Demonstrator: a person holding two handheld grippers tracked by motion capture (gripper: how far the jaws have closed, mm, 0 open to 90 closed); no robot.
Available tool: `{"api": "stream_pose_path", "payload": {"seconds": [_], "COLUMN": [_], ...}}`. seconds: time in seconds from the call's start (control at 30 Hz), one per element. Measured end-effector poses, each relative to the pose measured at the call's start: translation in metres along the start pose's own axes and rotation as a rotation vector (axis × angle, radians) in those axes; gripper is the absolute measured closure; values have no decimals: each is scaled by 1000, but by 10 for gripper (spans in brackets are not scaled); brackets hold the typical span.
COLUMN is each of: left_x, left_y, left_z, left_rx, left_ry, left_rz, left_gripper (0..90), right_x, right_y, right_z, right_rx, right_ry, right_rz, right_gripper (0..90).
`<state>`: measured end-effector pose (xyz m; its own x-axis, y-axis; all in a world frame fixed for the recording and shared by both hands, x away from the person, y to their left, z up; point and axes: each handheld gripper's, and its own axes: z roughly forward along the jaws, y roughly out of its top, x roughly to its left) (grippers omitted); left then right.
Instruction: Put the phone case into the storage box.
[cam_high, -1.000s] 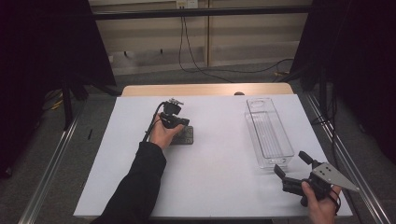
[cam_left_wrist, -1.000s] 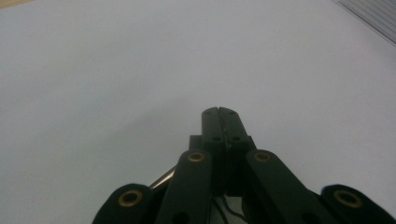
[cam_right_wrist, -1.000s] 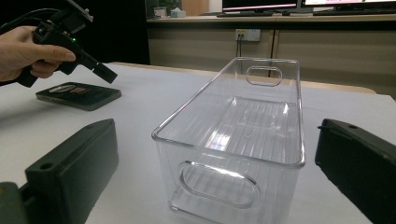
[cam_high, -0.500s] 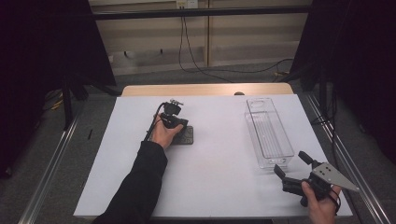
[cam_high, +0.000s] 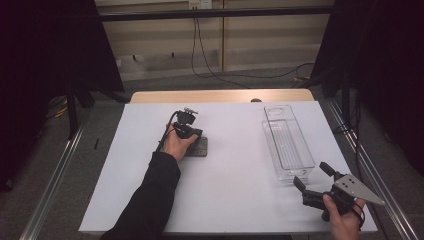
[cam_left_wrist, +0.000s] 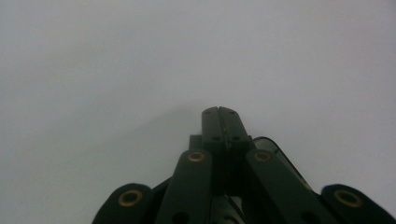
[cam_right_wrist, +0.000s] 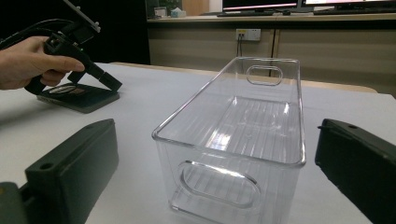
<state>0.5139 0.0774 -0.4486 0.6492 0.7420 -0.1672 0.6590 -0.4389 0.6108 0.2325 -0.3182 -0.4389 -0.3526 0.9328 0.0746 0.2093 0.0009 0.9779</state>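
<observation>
Now: left tongs clenched over the dark slab

Here we see the left tongs (cam_high: 196, 134), jaws pressed together with nothing between them, tip down by the flat dark square slab (cam_high: 198, 147) lying mid-surface on the white surface (cam_high: 235, 190). Our right tongs (cam_high: 314, 177) stand released, jaws wide apart, near the short end of the clear rectangular plastic bin (cam_right_wrist: 243, 135), not touching it

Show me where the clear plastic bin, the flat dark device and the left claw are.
clear plastic bin (cam_right_wrist: 280, 161): right gripper view, near rim.
flat dark device (cam_right_wrist: 88, 100): right gripper view, top face.
left claw (cam_right_wrist: 112, 83): right gripper view, closed tips.
</observation>
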Motion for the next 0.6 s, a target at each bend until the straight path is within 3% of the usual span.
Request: {"api": "stream_pose_path", "payload": {"seconds": [0.2, 0.33, 0.47, 0.6], "left_x": [-7, -11, -14, -15], "left_y": [-2, -4, -6, -11], "left_z": [5, 4, 1, -2], "left_rx": [7, -2, 15, 16], "left_ry": [-11, -3, -1, -27], "left_rz": [24, 16, 54, 60], "left_gripper": [900, 900, 900, 900], "right_x": [0, 0, 0, 0], "right_y": [0, 0, 0, 0], "right_z": [0, 0, 0, 0], "right_rx": [0, 1, 0, 1], "right_ry": [0, 0, -1, -2], "right_rz": [-2, -1, -3, -4], "right_gripper": [0, 0, 0, 0]}}
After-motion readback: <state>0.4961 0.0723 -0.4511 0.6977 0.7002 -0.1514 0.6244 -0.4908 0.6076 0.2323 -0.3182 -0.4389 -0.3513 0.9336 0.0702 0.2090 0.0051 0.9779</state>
